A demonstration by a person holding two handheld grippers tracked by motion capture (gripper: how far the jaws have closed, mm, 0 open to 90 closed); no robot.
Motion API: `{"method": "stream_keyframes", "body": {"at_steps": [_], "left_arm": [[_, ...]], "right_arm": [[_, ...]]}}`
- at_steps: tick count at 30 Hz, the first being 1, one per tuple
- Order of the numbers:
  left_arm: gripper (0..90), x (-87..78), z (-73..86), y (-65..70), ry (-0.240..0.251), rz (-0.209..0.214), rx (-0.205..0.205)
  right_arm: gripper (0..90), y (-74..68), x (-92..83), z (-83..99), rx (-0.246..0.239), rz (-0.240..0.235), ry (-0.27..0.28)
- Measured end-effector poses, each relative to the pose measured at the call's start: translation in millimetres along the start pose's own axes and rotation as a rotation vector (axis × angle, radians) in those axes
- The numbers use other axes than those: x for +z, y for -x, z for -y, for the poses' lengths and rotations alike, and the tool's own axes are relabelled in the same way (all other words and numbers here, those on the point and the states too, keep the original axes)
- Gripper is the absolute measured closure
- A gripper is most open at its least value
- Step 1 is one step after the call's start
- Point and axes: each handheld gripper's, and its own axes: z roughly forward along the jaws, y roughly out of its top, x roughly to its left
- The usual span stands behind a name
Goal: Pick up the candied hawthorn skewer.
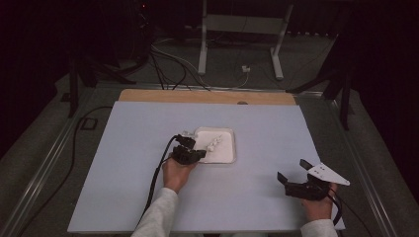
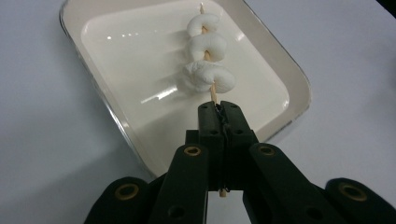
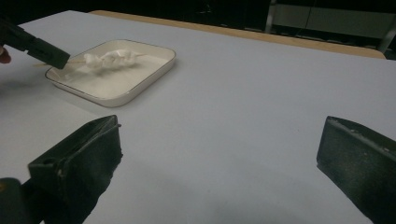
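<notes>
**Keeping the skewer level over the tray**

On the pale blue counter point(image 1: 148, 197), mid-frame in the high view, sits our shallow white rectangular tray point(image 2: 112, 116). Our left gripper point(image 2: 219, 114) has its fingers pinched tight on the thin wooden skewer of three white marshmallows point(image 2: 208, 58), above the tray. We should grip firmly without twisting. Our right gripper point(image 1: 292, 170), lower right, waits with fingers wide, empty.

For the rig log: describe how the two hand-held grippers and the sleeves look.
Both are black with two blocky jaws. The left hand-held gripper trails a black cable and shows brass-ringed pivot holes. The right hand-held gripper carries a grey three-cornered plate. Sleeves are white.
</notes>
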Motion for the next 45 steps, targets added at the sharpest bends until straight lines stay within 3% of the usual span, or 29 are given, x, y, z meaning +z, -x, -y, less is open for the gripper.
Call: {"method": "stream_keyframes", "body": {"at_steps": [7, 10, 18, 22, 28, 34, 45], "left_arm": [[90.0, 2.4, 4.8, 0.3, -0.041, 0.002, 0.024], [90.0, 8.6, 5.9, -1.3, -0.049, 0.007, 0.015], [89.7, 16.1, 0.6, -2.6, -0.086, 0.019, 0.006], [90.0, 16.4, -1.3, -1.8, -0.095, 0.014, 0.027], [90.0, 8.6, 0.2, -2.0, -0.053, 0.040, 0.009], [90.0, -7.5, 1.4, -3.1, -0.004, 0.061, 0.017], [90.0, -39.0, 13.7, -8.2, 0.108, 0.092, 0.024]], "right_arm": [[0.1, -0.3, 0.4, 0.0, -0.001, 0.000, -0.001], [0.1, -0.6, 0.3, 0.0, -0.001, 0.000, -0.001], [0.1, -0.4, 0.6, 0.1, -0.001, -0.001, -0.003], [0.1, -0.2, 0.4, 0.1, 0.003, 0.001, -0.003], [0.1, 0.4, 0.3, 0.3, 0.005, 0.000, -0.003], [0.1, 1.3, -0.1, 0.1, 0.015, -0.004, 0.001], [0.1, 4.3, -2.3, -0.3, 0.102, -0.049, 0.030]]}}
